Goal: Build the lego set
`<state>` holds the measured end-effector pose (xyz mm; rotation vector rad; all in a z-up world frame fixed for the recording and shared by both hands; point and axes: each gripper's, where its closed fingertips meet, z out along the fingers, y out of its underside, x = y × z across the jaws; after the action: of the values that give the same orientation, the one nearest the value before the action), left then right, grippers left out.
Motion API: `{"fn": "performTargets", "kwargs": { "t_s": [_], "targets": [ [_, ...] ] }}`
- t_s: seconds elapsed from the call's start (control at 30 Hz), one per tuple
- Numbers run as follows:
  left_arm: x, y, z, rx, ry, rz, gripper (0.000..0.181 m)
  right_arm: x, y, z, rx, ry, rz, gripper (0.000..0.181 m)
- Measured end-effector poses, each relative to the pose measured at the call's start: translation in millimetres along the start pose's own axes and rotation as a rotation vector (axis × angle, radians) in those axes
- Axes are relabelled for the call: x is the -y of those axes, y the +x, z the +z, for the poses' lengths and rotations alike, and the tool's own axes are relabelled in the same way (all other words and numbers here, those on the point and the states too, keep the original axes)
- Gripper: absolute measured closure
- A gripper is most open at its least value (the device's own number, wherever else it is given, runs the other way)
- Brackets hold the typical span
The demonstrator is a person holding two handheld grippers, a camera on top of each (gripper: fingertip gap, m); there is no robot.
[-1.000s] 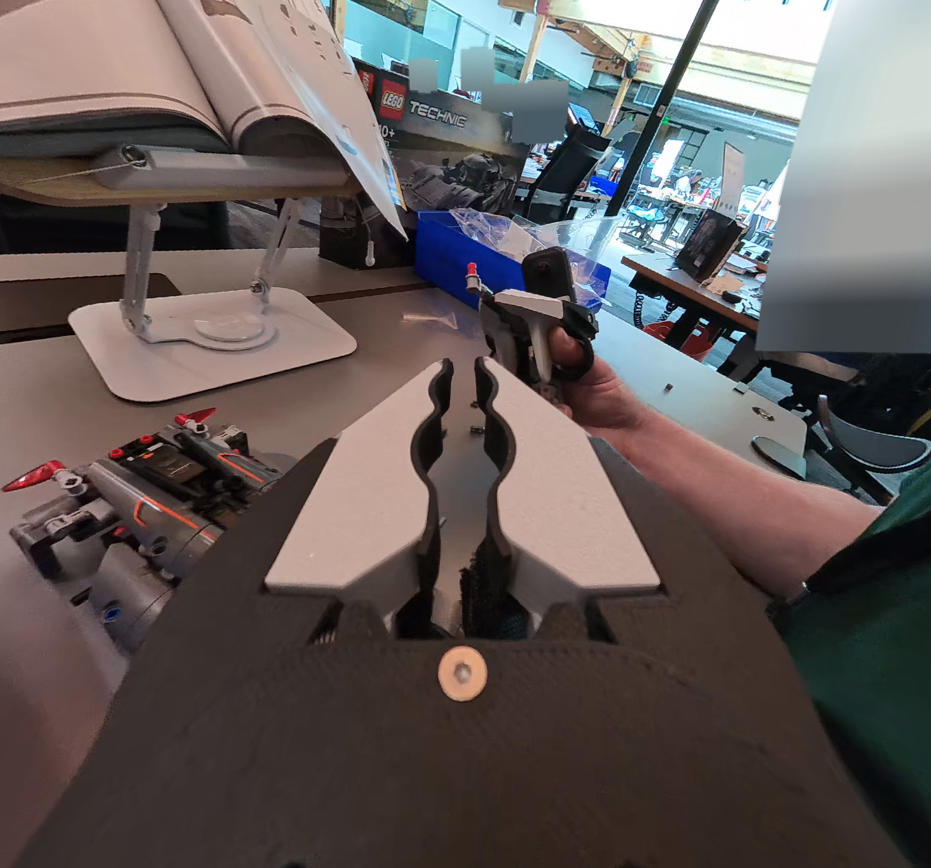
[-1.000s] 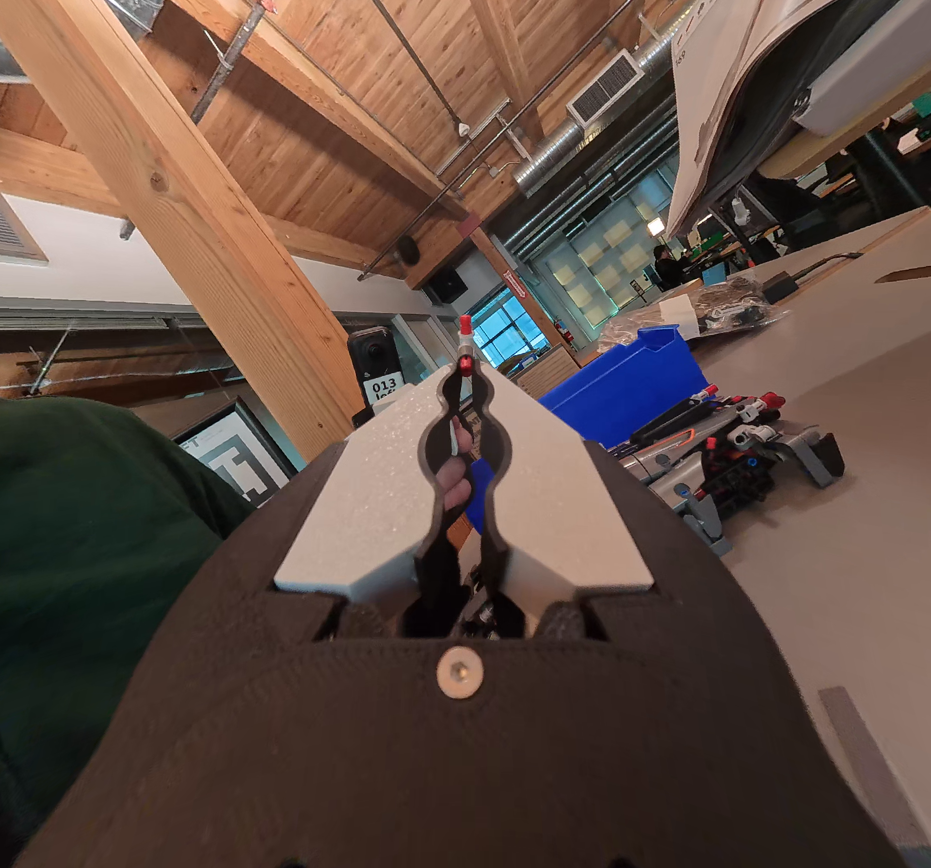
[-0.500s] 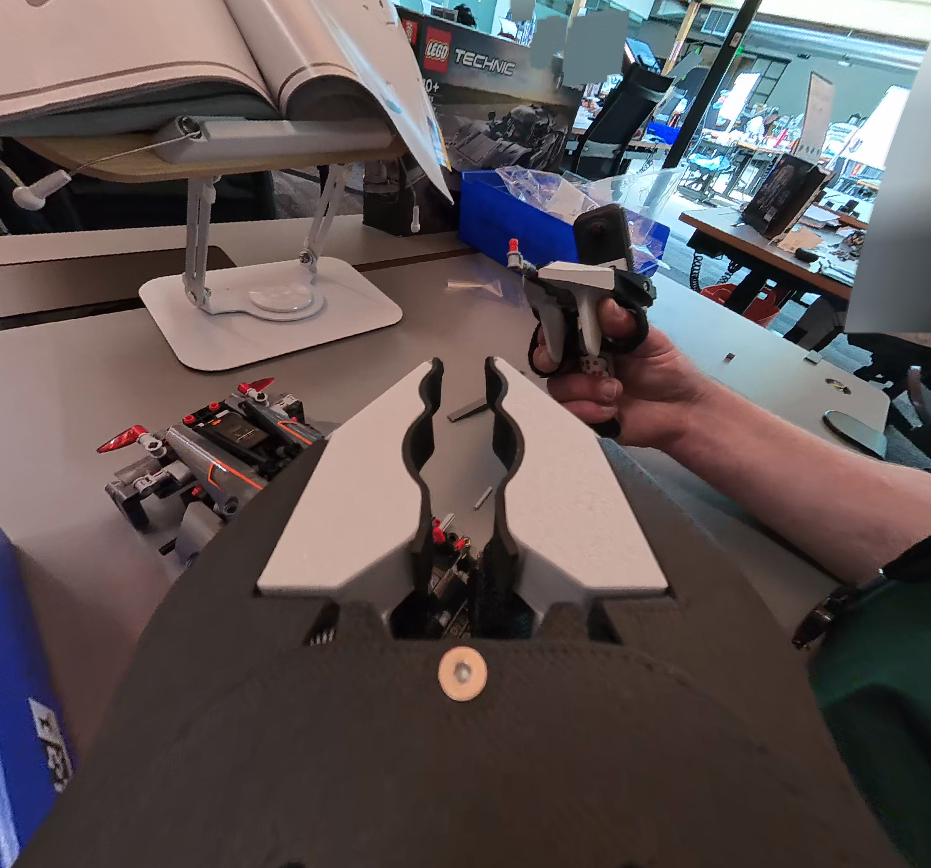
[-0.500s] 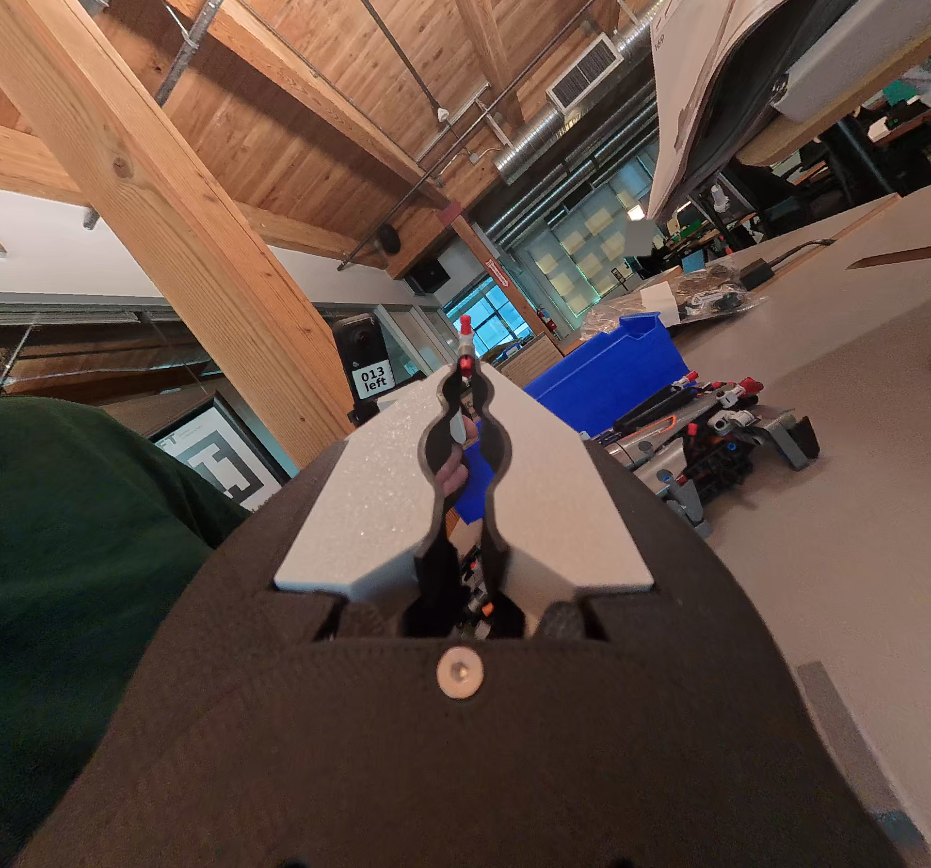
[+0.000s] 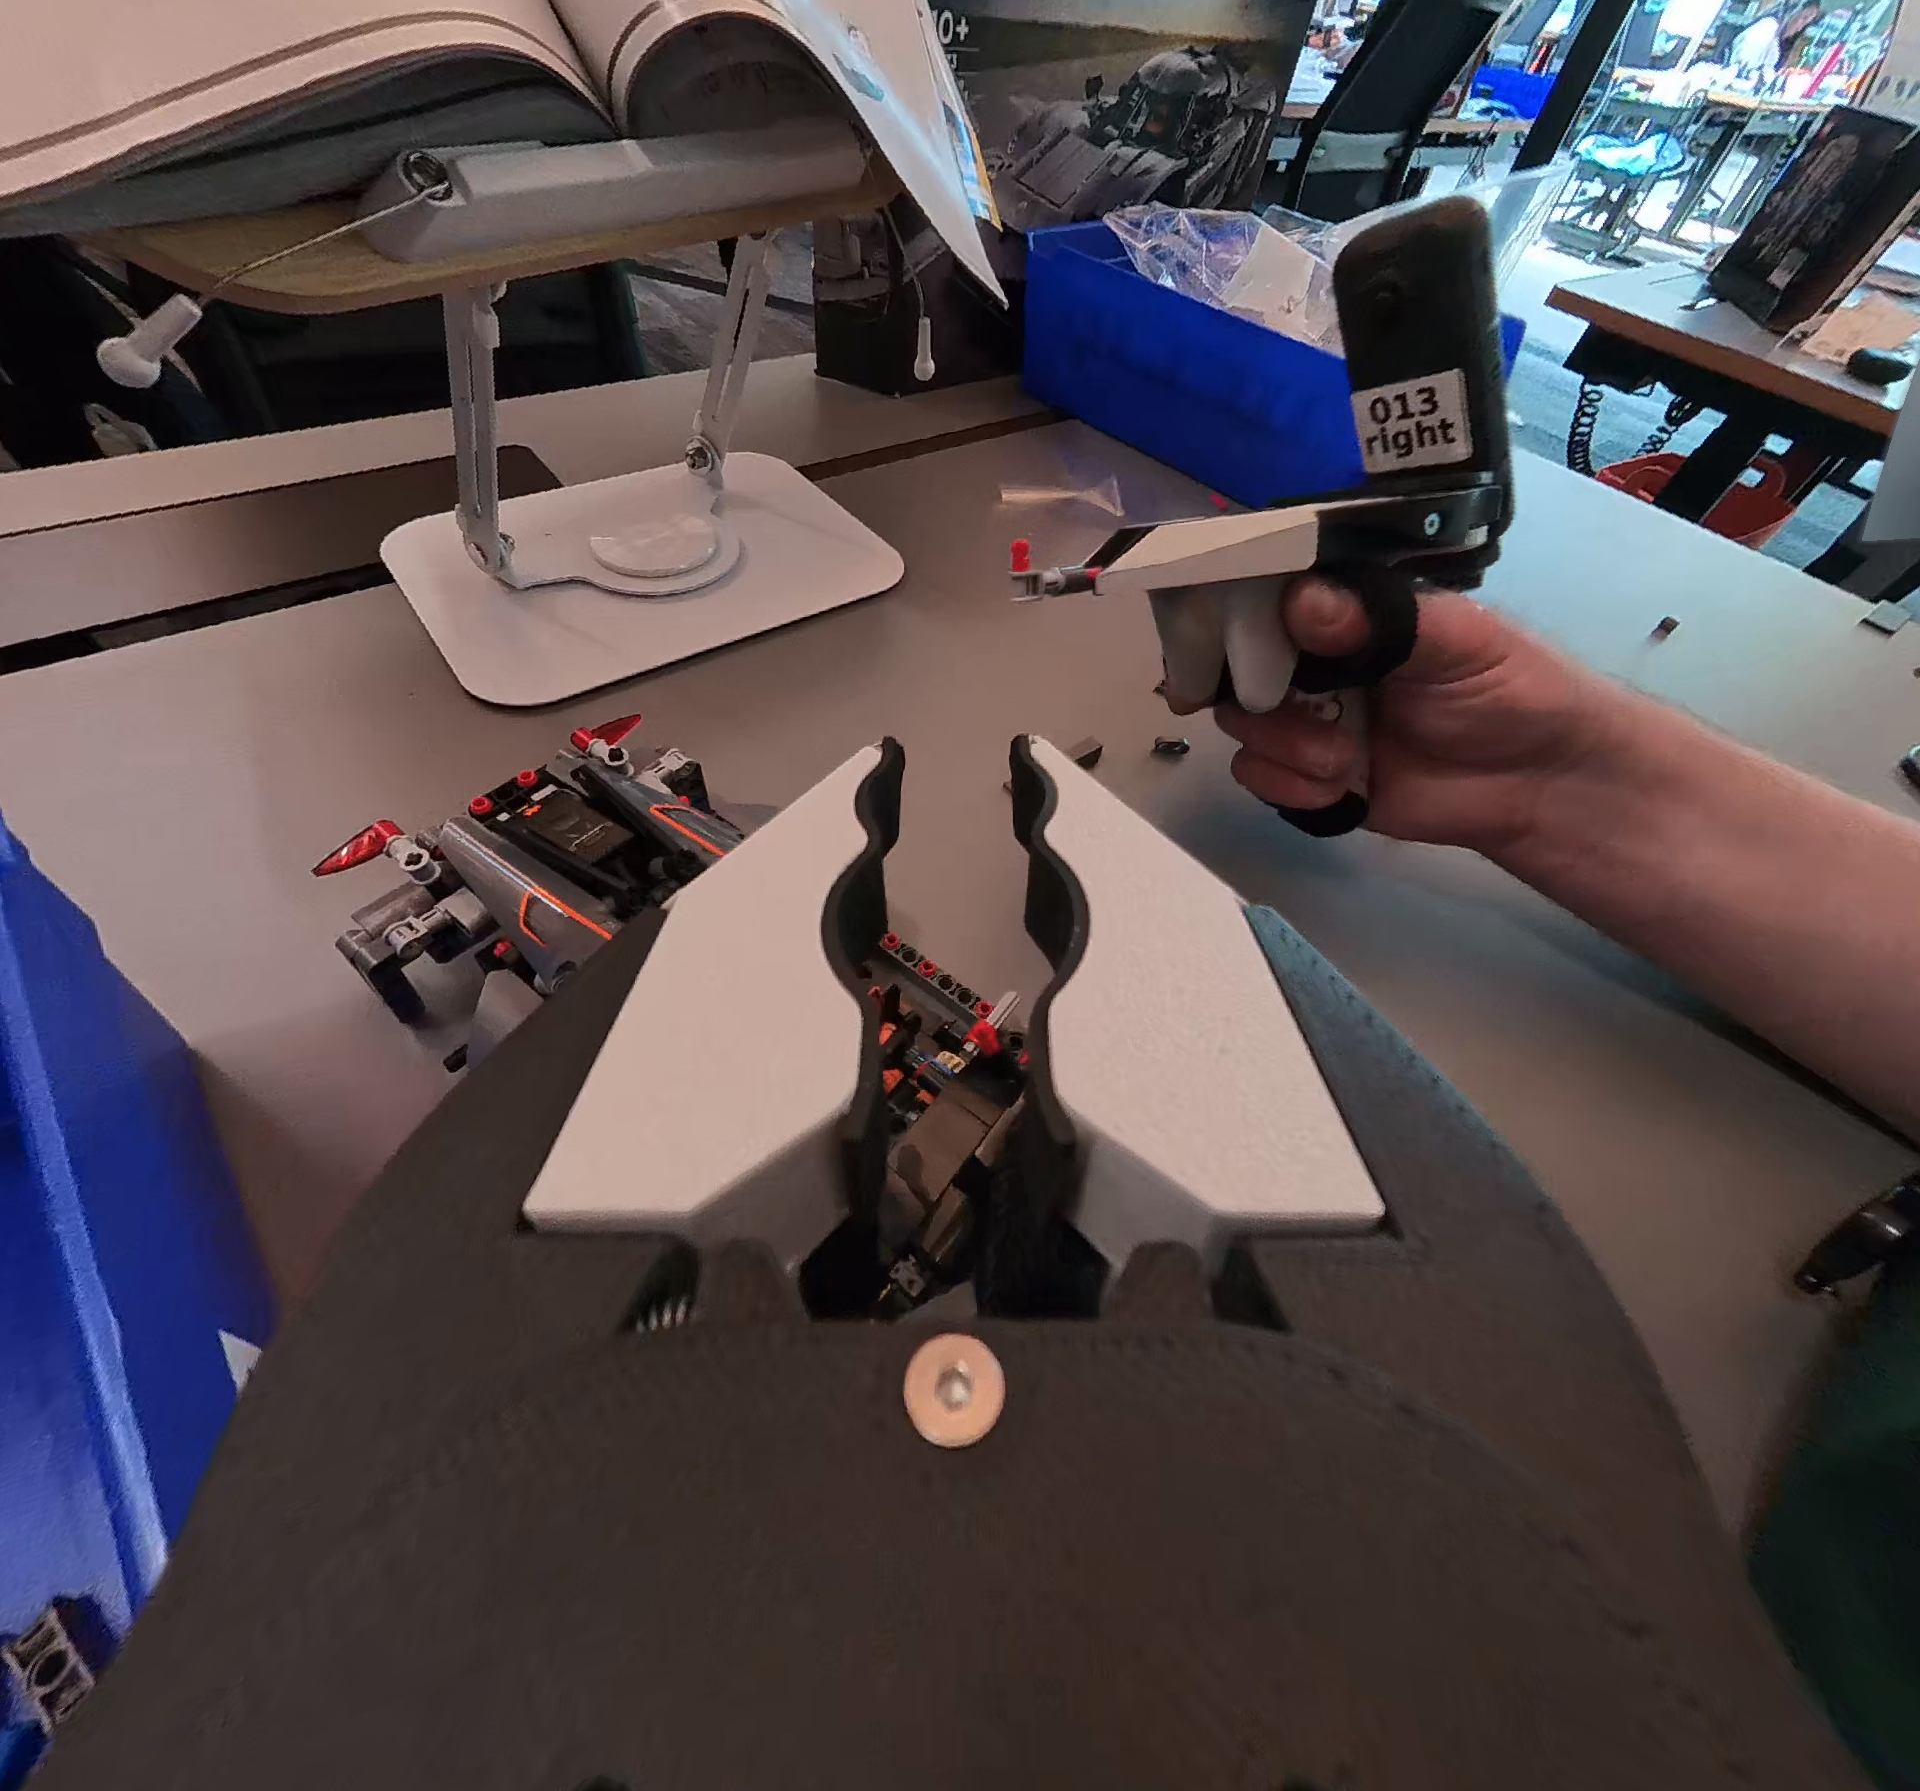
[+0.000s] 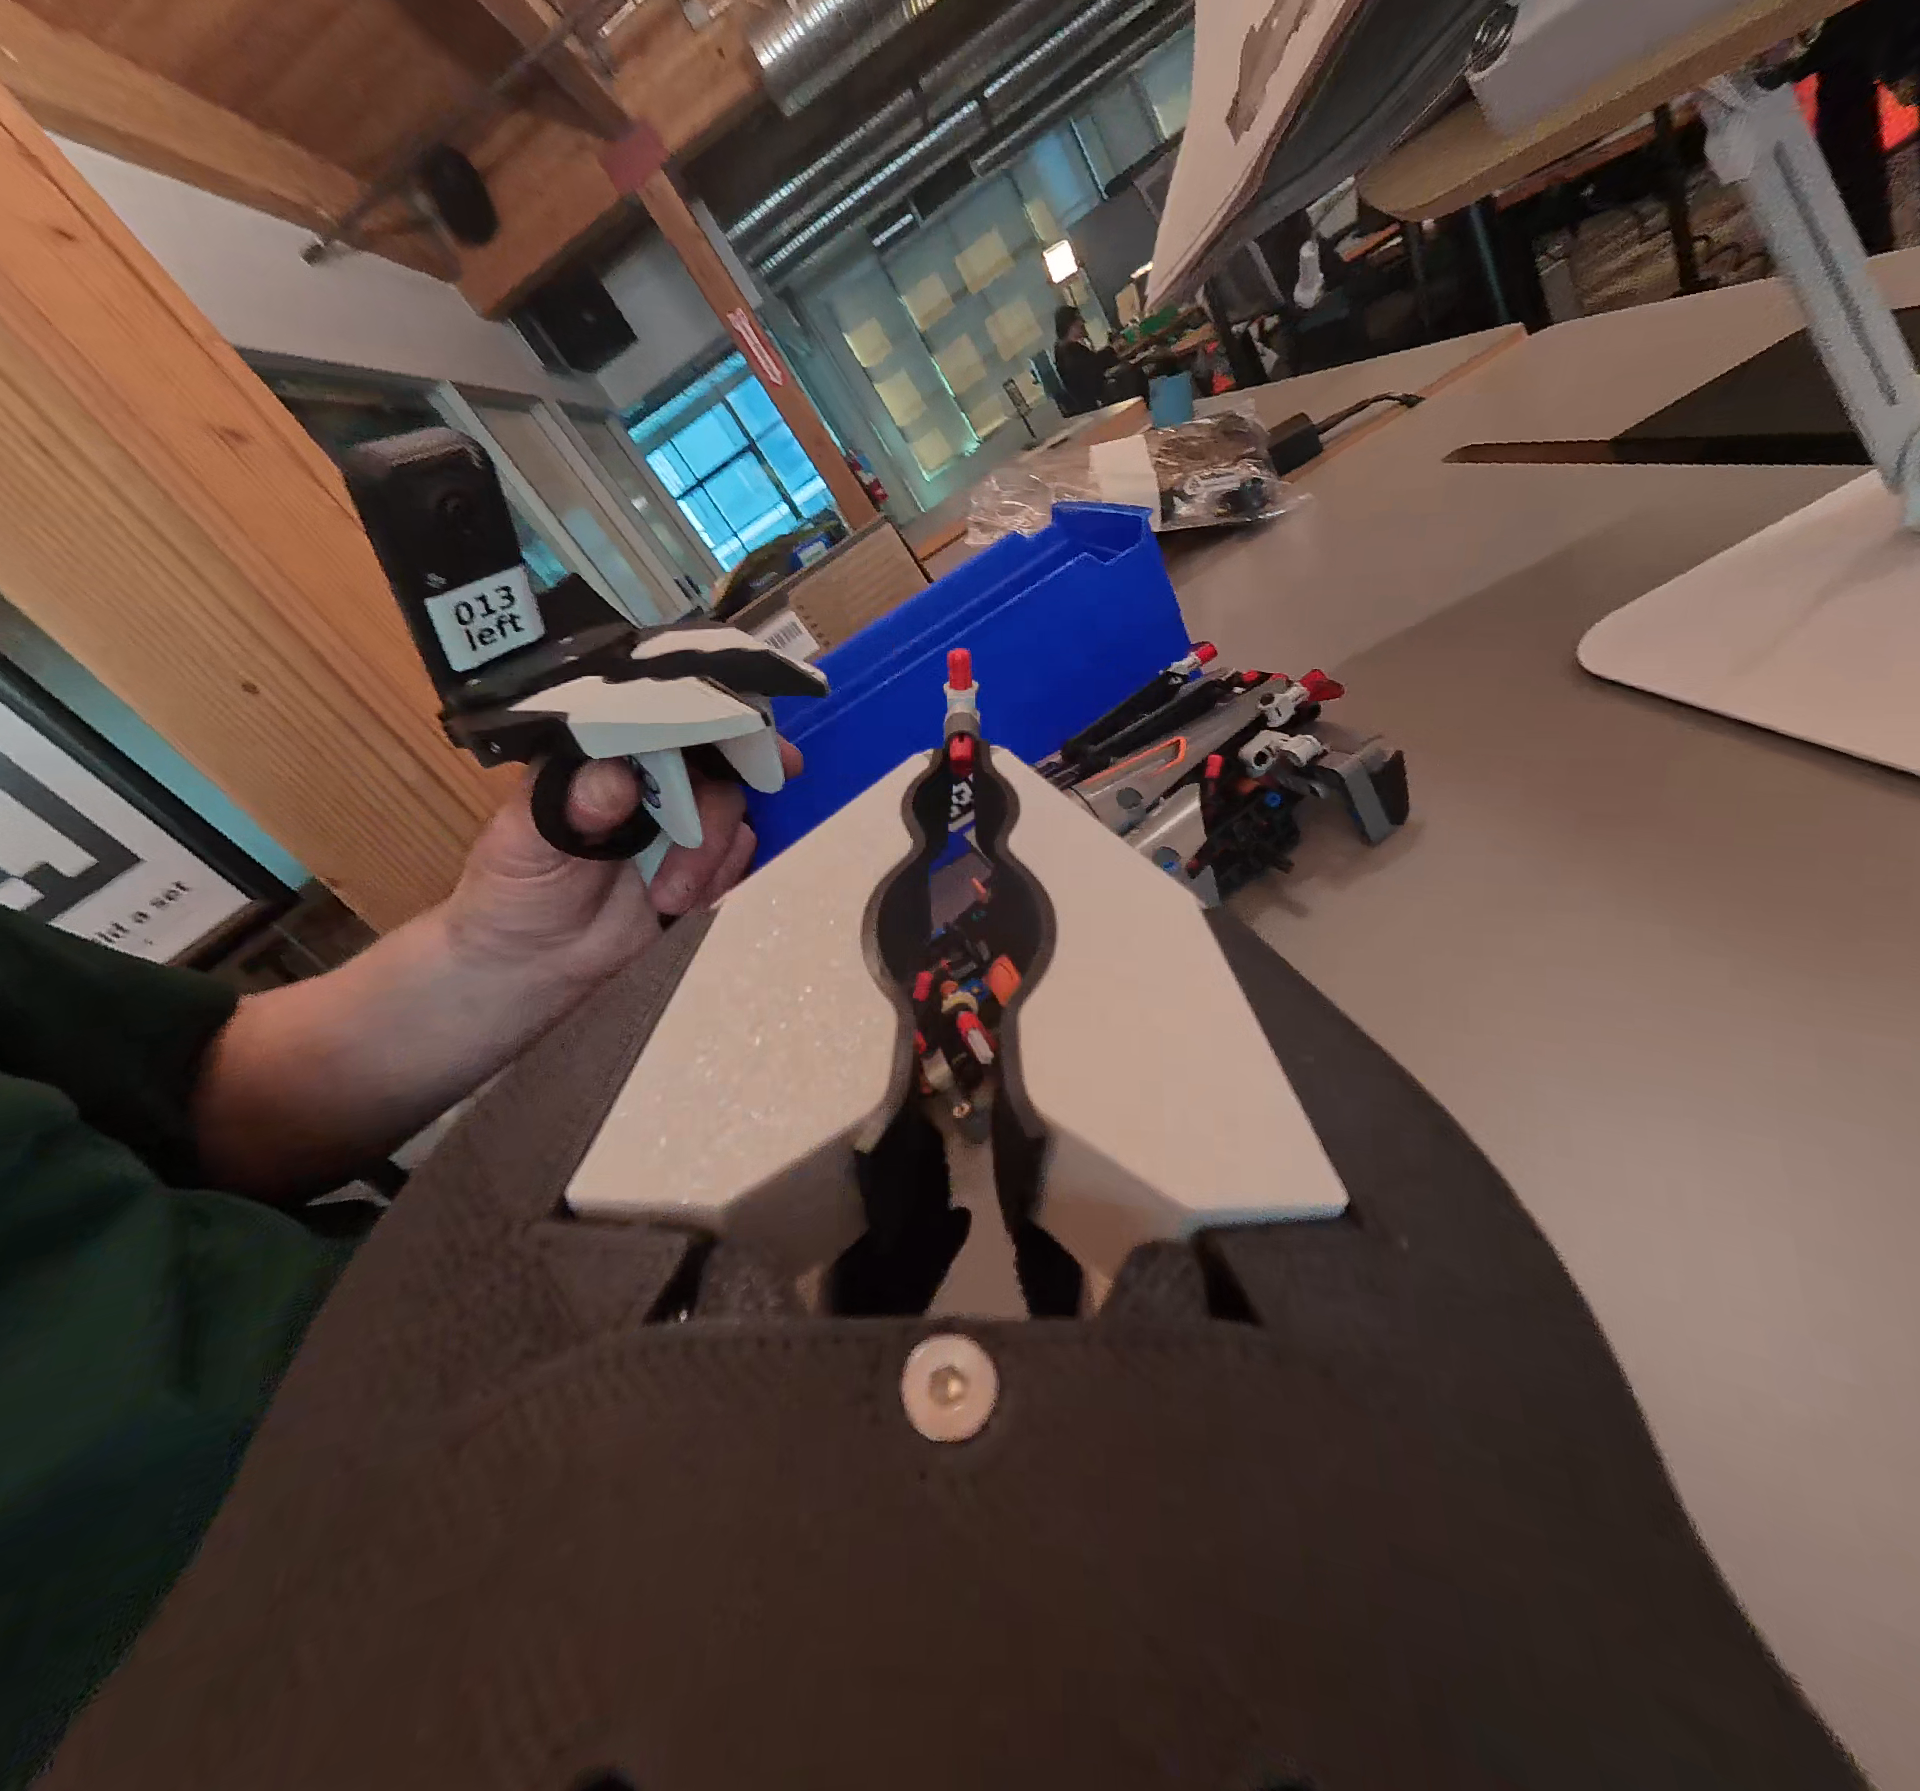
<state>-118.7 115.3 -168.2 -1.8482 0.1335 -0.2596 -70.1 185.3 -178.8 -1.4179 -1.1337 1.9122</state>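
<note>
Two handheld grippers hung over a grey table [image 5: 1299,920] beside a part-built lego model [image 5: 520,879]

Taking the model as landmark: a blue bin [image 5: 94,1170] stood to its left, a white book stand [image 5: 644,567] with an open manual [image 5: 436,16] lay behind it, and the left gripper [image 5: 956,765] hovered just right of it, fingers narrowly apart and holding nothing. Farther right, above the table, the right gripper [image 6: 958,754] pinched a small red-tipped lego pin piece [image 6: 959,702] at its fingertips
</note>
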Motion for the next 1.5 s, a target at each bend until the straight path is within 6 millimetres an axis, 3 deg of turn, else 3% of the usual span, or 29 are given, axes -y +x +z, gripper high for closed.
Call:
{"fn": "performTargets", "kwargs": {
  "t_s": [0.17,1.5],
  "targets": [
    [-4.0,-1.1,1.0,0.018,-0.025,0.033,0.162,-5.6,4.7,2.0,-0.064,-0.049,-0.069,0.180],
    [-17.7,-14.8,3.2,0.087,-0.082,0.087,0.156,-6.9,5.8,2.2,-0.064,-0.048,-0.058,0.180]
  ]
}}
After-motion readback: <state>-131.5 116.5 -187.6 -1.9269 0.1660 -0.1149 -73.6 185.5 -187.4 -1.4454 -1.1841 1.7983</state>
